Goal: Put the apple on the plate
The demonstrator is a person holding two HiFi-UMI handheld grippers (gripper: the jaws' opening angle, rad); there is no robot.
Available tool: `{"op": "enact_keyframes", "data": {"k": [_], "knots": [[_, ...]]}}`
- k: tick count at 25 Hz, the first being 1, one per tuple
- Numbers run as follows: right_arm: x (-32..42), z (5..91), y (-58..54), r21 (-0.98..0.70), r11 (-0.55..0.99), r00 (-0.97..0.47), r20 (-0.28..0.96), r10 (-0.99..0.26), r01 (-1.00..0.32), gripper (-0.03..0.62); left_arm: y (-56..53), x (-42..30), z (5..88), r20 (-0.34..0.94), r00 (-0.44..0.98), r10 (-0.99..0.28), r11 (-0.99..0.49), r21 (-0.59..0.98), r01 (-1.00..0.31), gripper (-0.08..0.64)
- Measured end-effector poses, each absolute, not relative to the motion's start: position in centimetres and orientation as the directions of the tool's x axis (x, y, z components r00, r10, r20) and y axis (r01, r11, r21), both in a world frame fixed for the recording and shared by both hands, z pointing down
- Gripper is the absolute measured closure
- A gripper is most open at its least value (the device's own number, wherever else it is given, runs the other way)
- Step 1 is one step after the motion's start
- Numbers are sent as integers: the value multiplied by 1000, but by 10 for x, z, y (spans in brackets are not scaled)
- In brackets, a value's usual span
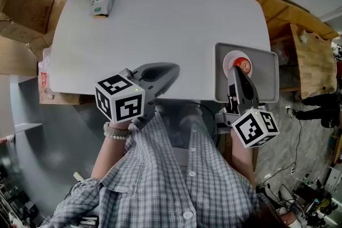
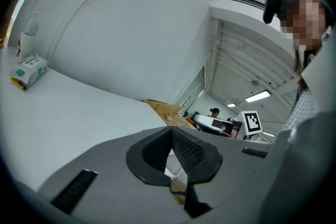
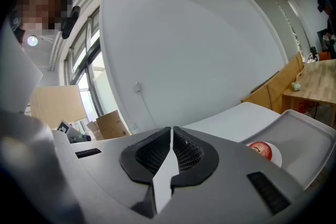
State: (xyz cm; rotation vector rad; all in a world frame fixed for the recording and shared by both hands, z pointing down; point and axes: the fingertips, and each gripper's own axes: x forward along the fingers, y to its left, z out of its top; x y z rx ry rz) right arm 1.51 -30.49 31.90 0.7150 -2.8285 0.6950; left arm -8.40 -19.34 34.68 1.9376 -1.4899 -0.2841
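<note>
Head view: red round apple point(image 1: 242, 65) on small white round plate point(image 1: 230, 59), inside grey rectangular plastic tray point(image 1: 271, 80) at near right corner of broad white table point(image 1: 160, 29). Right gripper point(image 1: 235, 70) close to the apple, reaching in over the tray's near rim; left gripper point(image 1: 172, 68) at the table's near edge, well apart. Left gripper view: shows jaws pressed together on nothing, open tabletop beyond. Right gripper view: shows jaws pressed together, empty; apple off to the right, apart
</note>
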Motion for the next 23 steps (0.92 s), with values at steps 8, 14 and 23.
{"op": "enact_keyframes", "data": {"k": [8, 14, 23], "knots": [[10, 321, -303, -404, 784, -881, 252, -400, -471, 560, -193, -84, 348, 221, 328, -918, -127, 621, -773, 551], [8, 326, -299, -402, 789, -884, 264, -386, -464, 560, -193, -83, 351, 230, 335, -914, -129, 618, -775, 551], [1, 330, -292, -409, 797, -893, 273, -359, -445, 560, -189, -81, 353, 246, 339, -908, -126, 611, -782, 551]]}}
